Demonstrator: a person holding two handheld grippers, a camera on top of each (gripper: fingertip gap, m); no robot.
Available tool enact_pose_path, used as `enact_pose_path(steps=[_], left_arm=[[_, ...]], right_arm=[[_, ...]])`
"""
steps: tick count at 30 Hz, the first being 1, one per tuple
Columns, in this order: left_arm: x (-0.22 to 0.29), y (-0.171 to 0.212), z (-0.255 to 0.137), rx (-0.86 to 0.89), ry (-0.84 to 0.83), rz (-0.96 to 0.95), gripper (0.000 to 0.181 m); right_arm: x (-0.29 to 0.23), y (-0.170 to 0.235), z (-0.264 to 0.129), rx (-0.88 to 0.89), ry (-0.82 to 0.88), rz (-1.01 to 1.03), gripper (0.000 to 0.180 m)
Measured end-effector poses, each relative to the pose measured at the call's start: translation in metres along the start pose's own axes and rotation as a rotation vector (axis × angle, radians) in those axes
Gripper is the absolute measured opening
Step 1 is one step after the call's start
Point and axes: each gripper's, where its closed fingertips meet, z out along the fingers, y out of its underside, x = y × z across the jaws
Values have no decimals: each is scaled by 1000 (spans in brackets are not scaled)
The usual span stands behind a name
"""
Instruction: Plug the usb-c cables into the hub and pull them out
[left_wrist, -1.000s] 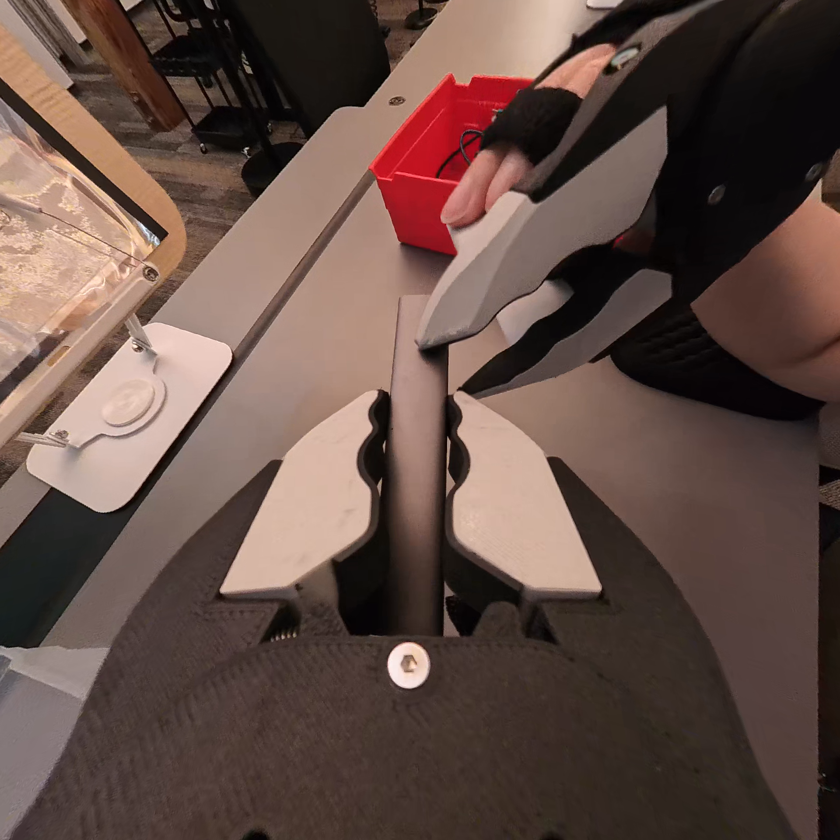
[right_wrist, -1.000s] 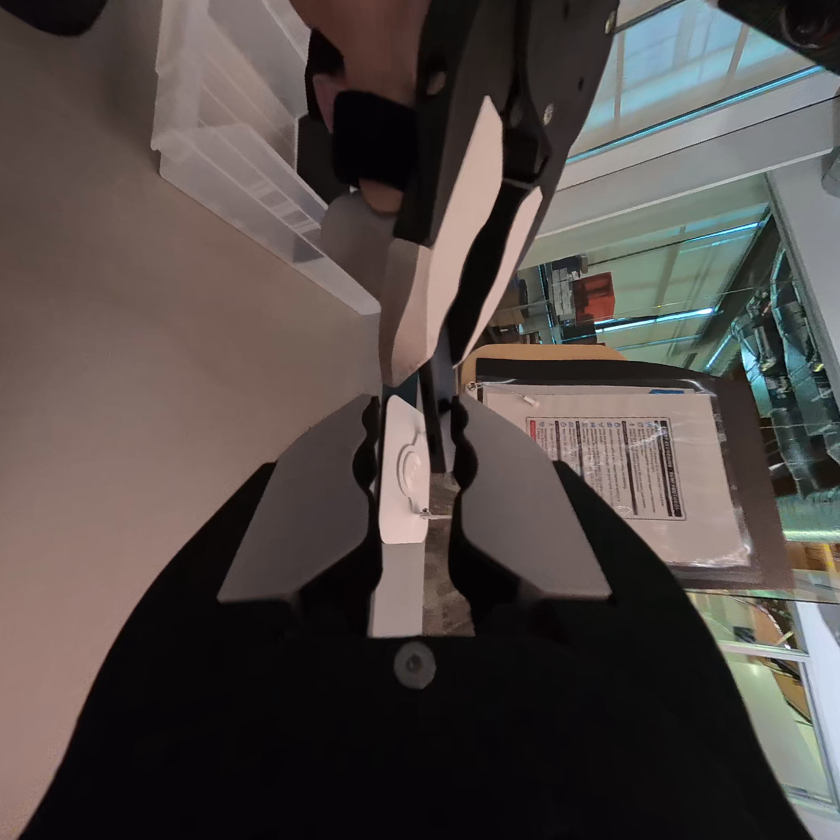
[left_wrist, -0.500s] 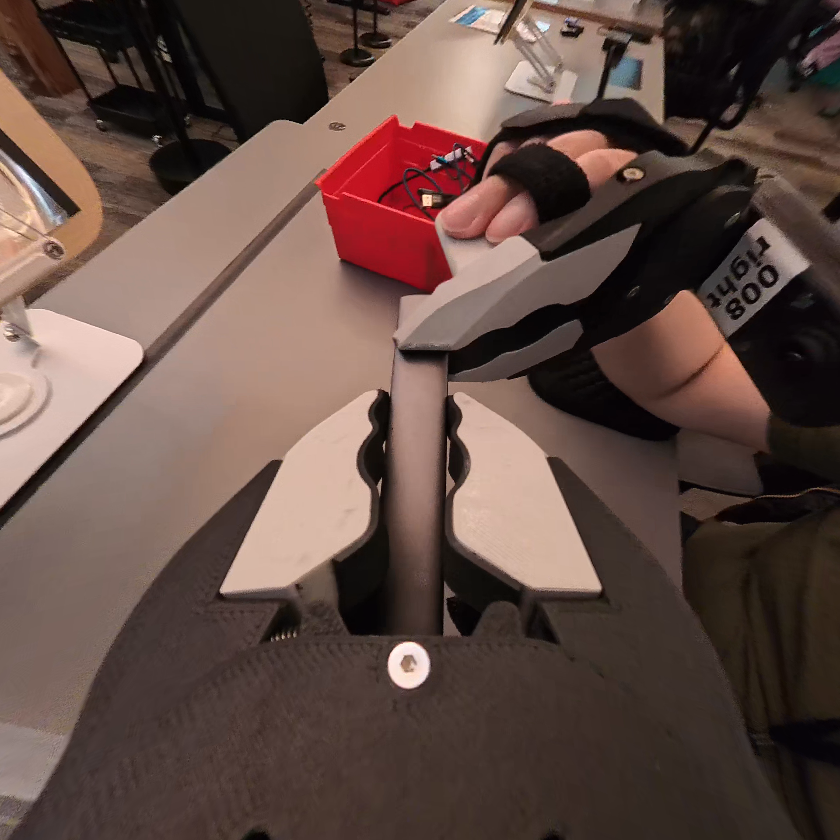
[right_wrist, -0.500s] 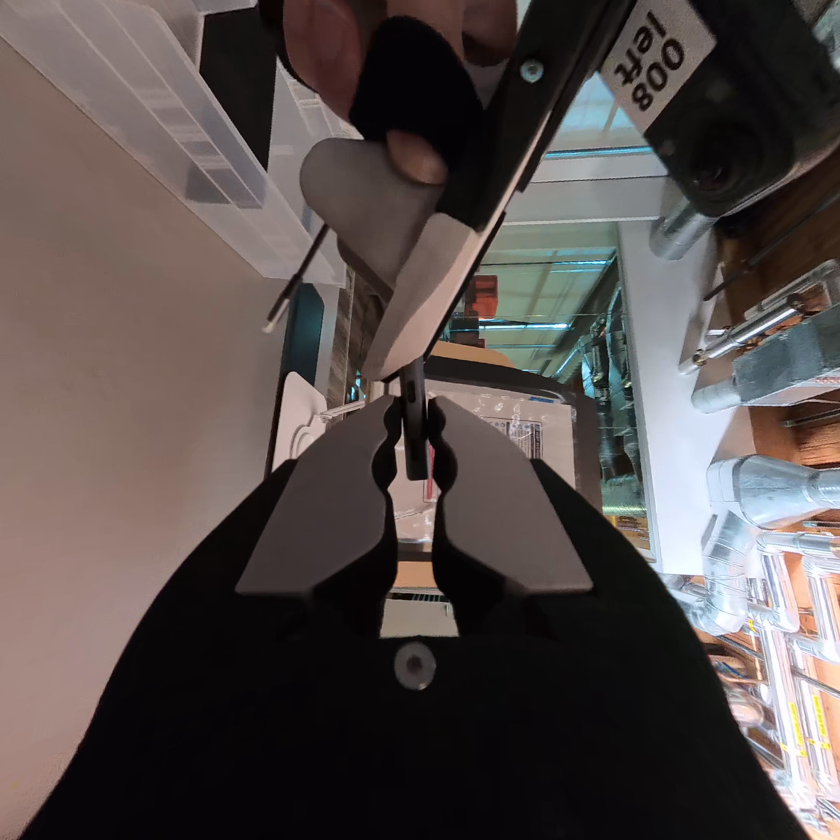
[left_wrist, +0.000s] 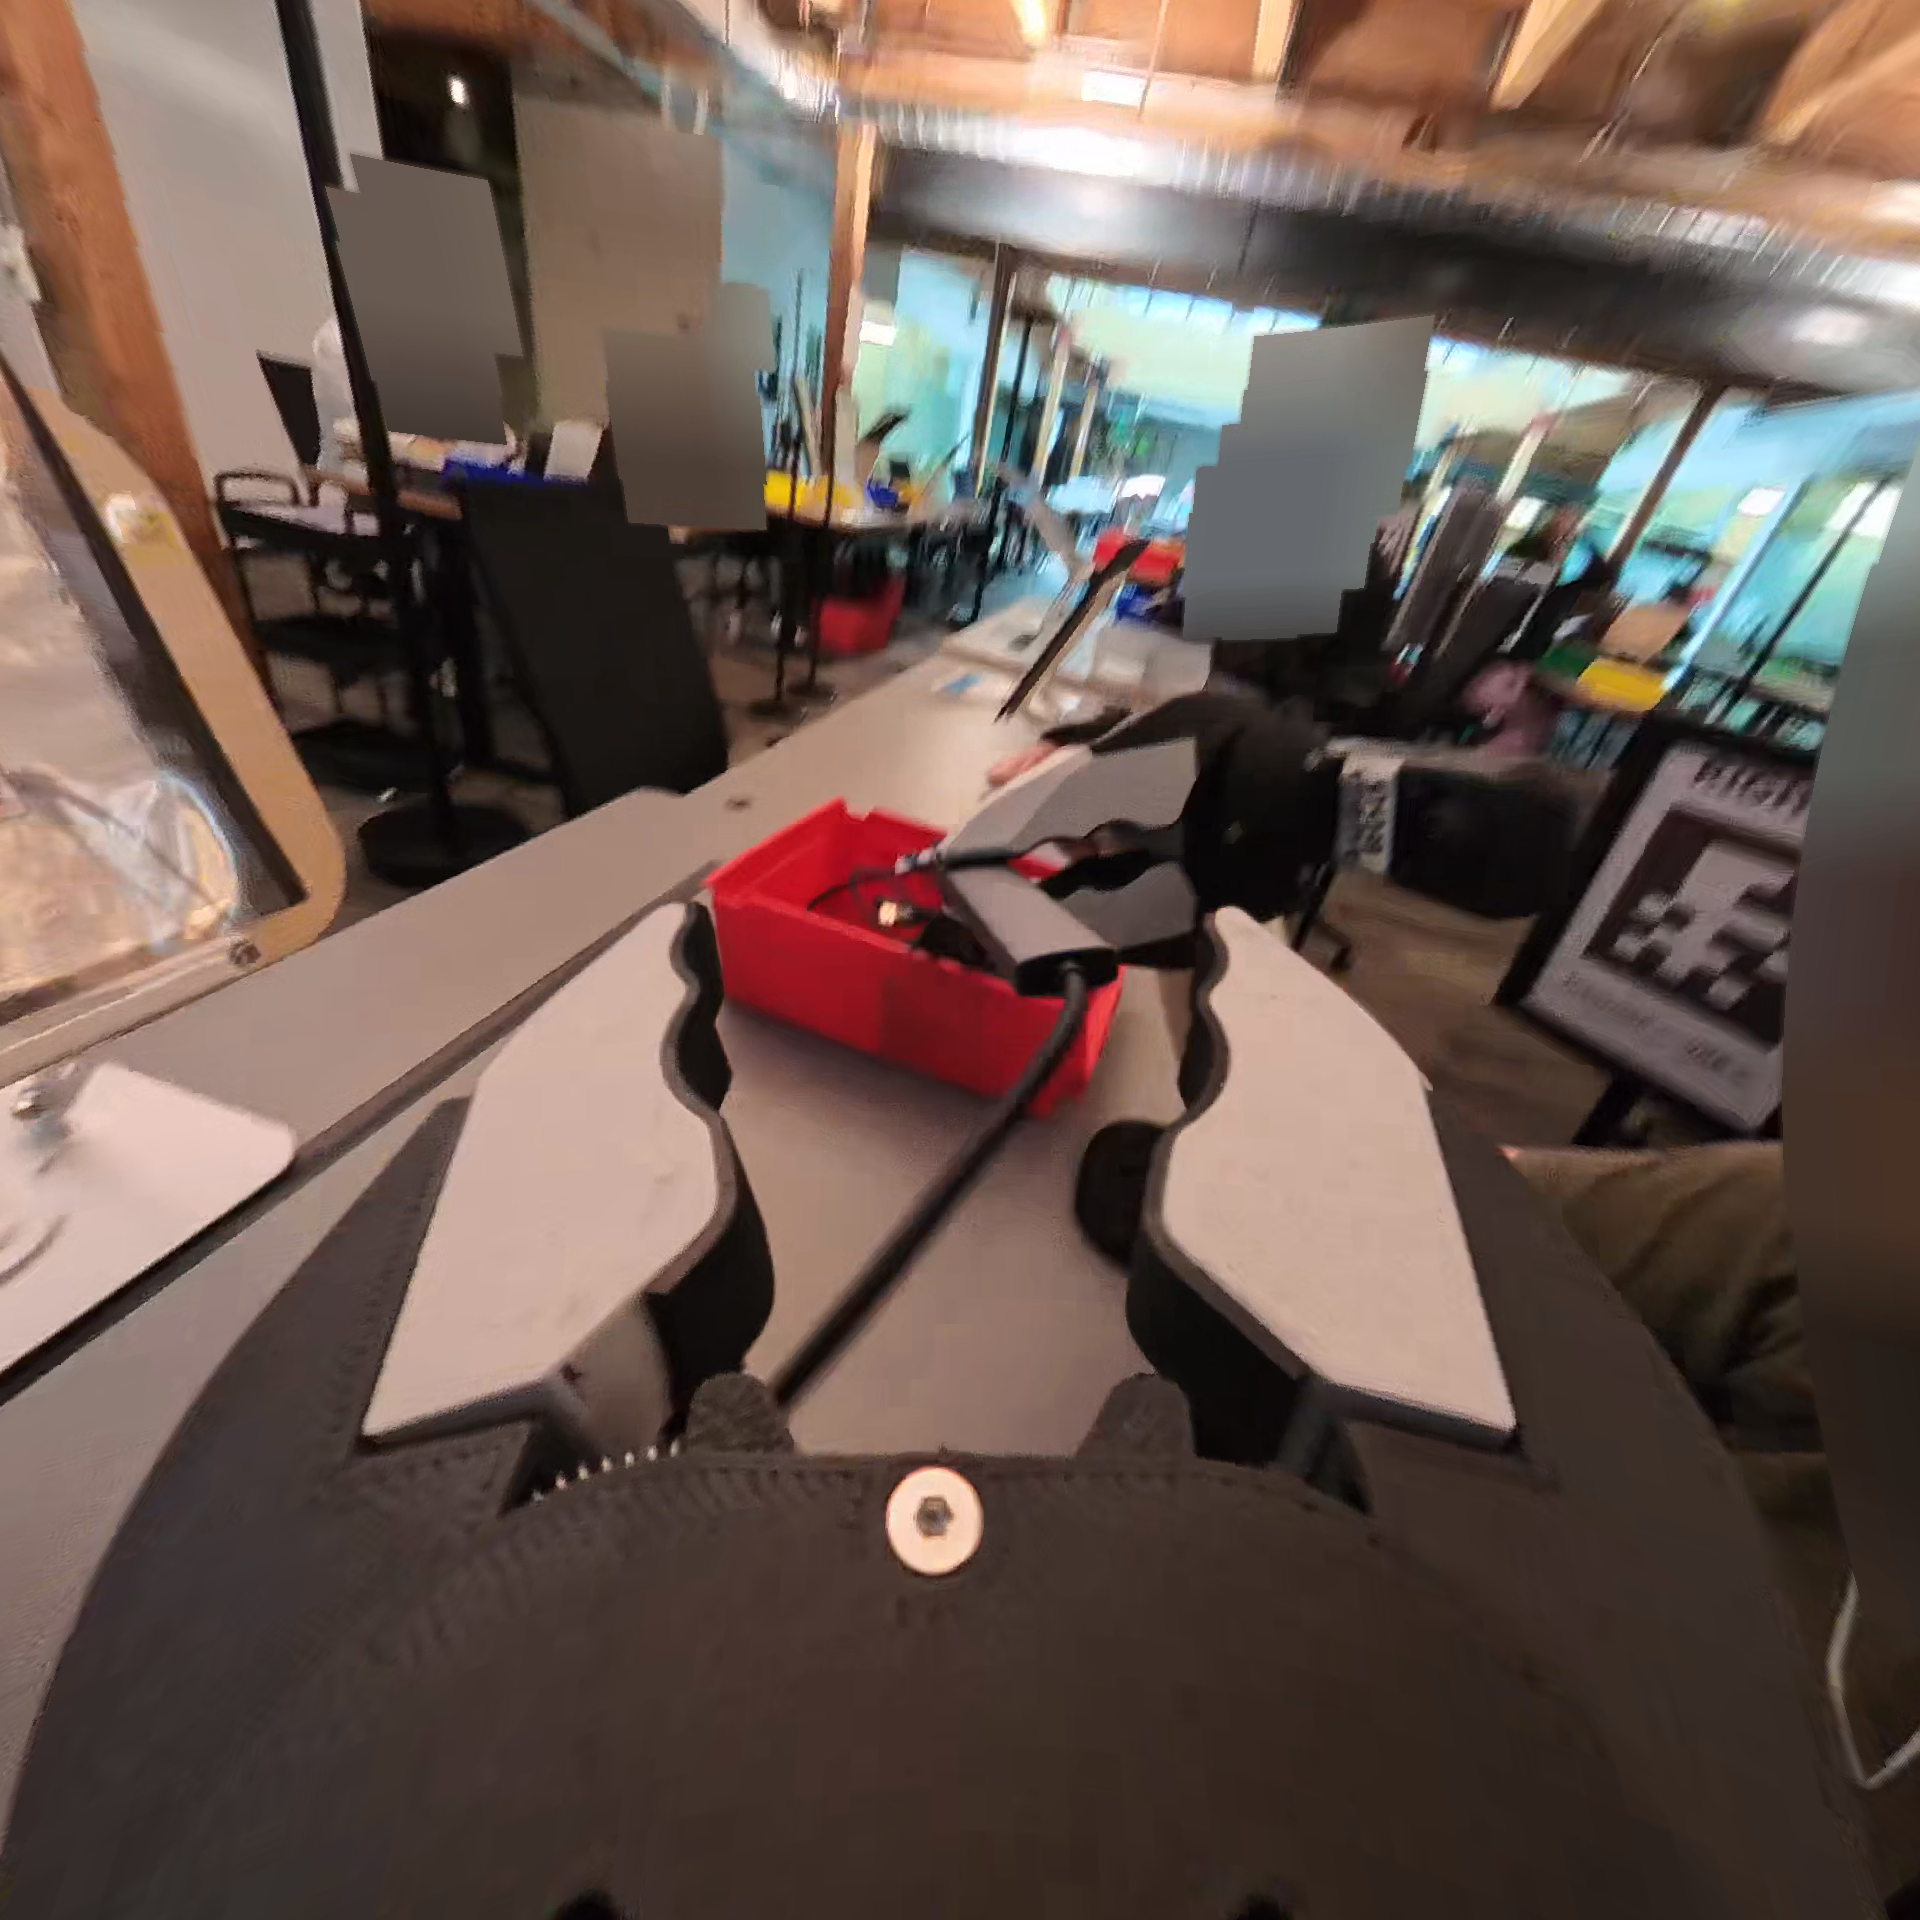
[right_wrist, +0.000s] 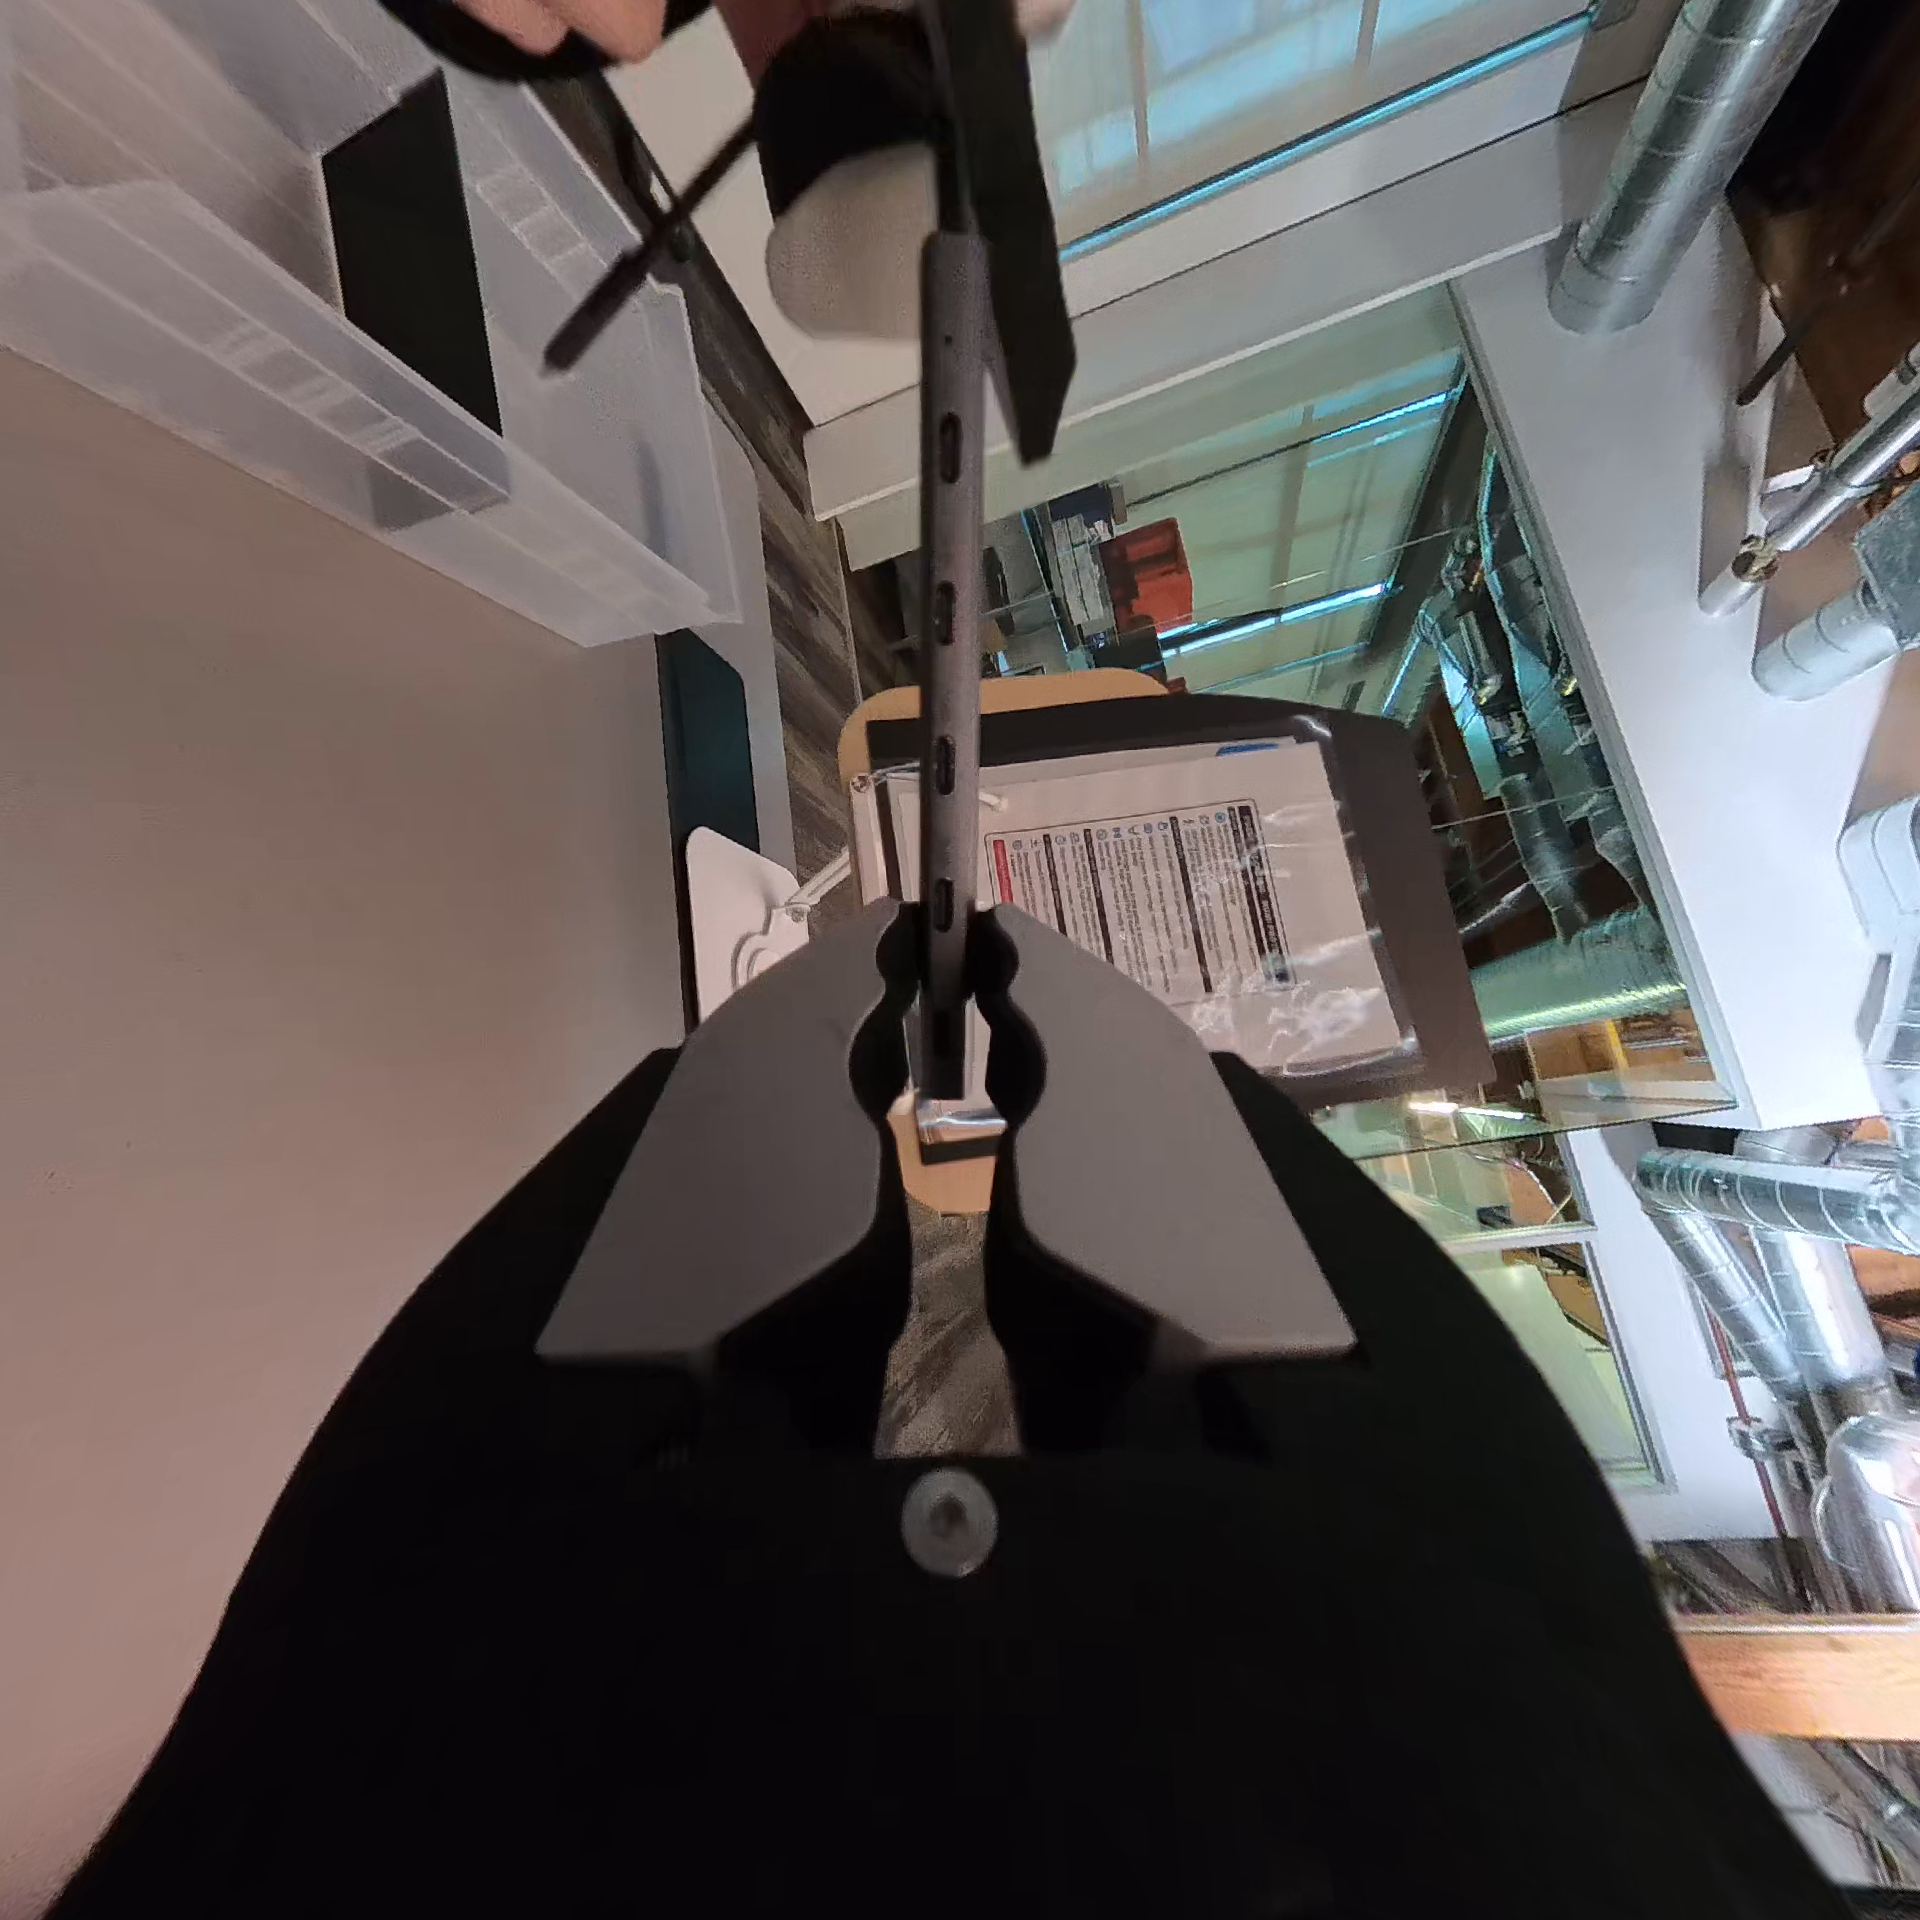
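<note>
In the left wrist view my left gripper (left_wrist: 951, 925) is open and empty, its grey fingers (left_wrist: 582, 1143) spread wide above the grey table (left_wrist: 468, 987). Ahead, my right gripper (left_wrist: 1081, 842) holds the dark grey hub (left_wrist: 1023, 914) over the red bin (left_wrist: 883, 997). The bin holds loose usb-c cables (left_wrist: 883, 904). The hub's black cable (left_wrist: 935, 1174) trails back between my left fingers. In the right wrist view my right gripper (right_wrist: 945, 920) is shut on one end of the hub (right_wrist: 951, 623). Several ports line the hub's thin edge, and none has a plug in it.
A white stand base (left_wrist: 125, 1174) and a clear sign holder (left_wrist: 156, 779) are at the left of the table. A framed black-and-white marker board (left_wrist: 1683, 935) stands on the floor at the right. Clear plastic drawers (right_wrist: 312, 343) show in the right wrist view. My right fingertips sit around 10 centimeters from my left ones.
My left gripper let go of the hub, opened wide and drew back. My right gripper shut on the hub's end and now holds it alone over the red bin.
</note>
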Motion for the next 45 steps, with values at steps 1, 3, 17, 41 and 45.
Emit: enact_pose_path(steps=[1, 3, 17, 41, 45], left_arm=[[0, -7, -6, 33, 1, -12, 87], [-2, -18, -17, 80, -15, -7, 90], [8, -34, -42, 108, 14, 26, 82], [2, -19, -32, 26, 17, 24, 77], [-3, -11, -26, -6, 15, 10, 77]], right_arm=[[4, 4, -4, -14, 7, 2, 10], [10, 13, -12, -55, 24, -7, 10], [74, 171, -180, -442, 322, 471, 10], [-64, 349, -161, -885, -204, 712, 11], [-70, 380, -163, -965, -174, 797, 11]])
